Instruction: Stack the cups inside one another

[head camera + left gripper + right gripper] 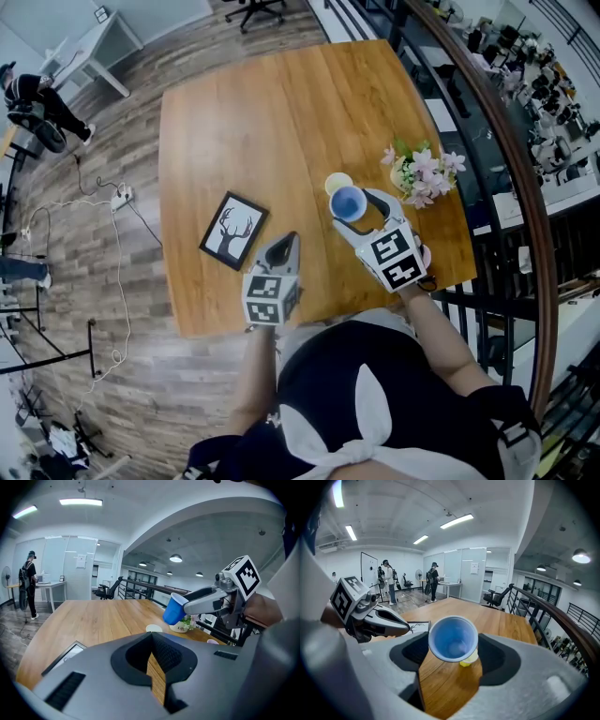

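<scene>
Holding the blue cup (453,642) clear of the desk (262,122) in my right hand-held gripper (351,207). Its jaws stand wide, with the pads pressed on the cup's sides near the rim.

Cup attitude: tilted. The mouth faces up and back along the gripper toward its camera, and the base points down and away. The long axis runs roughly along the gripper's line.

Directly beneath its base the yellow cup (337,182) stands upright on the desk, mouth up. The two are apart and not nested.

Left hand-held gripper (289,240): the jaw tips are together with nothing between them. It hangs over the near desk edge, well left of both cups.

Writing: the white flower pot (180,628) beside the cups carries print that reads "Life". The framed picture (233,230) lying flat shows an antlered deer head and no text. I can find no print on either cup.
</scene>
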Motion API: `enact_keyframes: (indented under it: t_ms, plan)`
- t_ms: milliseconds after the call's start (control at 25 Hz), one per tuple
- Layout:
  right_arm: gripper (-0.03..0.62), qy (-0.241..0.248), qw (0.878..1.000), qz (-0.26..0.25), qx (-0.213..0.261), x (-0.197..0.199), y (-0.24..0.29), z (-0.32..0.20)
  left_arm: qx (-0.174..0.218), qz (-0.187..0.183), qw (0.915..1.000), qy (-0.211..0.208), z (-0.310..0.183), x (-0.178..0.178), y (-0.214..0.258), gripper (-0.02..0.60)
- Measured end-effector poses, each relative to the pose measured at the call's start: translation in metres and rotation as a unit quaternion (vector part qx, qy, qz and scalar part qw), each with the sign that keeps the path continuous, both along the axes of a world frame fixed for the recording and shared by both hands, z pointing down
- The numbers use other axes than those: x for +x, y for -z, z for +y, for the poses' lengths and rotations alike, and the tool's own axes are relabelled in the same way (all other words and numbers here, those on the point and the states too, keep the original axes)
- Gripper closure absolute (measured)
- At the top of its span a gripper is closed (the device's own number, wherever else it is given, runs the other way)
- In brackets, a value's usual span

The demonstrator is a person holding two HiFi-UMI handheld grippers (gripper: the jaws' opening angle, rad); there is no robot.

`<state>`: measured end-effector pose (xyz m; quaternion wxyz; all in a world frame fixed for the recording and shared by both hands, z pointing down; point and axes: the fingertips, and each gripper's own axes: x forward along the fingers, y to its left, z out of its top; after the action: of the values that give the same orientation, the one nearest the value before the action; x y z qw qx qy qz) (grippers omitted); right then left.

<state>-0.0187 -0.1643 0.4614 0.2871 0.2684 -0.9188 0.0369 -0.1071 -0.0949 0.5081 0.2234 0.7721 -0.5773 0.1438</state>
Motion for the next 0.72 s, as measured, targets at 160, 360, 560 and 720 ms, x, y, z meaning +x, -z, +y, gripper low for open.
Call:
enact_keyframes:
  t_ms: [160,360,560,720]
  plan:
    - [0.272,0.002,1.000,-0.003,0.001,-0.002,0.003,-0.016,-0.004,0.003,1.0000,0.002,-0.013,0.003,-0.001,0.565]
    - [0.272,0.005,1.000,-0.002,-0.002,-0.005,0.003,-0.031,-0.009,0.005,0.9999,0.000,-0.024,0.006,-0.003,0.565]
    - [0.272,0.009,1.000,-0.001,-0.006,-0.010,0.001,-0.043,-0.015,0.004,0.9999,0.002,-0.033,0.005,-0.004,0.565]
    - [0.272,0.009,1.000,0.002,-0.012,-0.012,-0.008,-0.053,-0.021,0.002,0.9998,0.004,-0.036,0.003,-0.010,0.565]
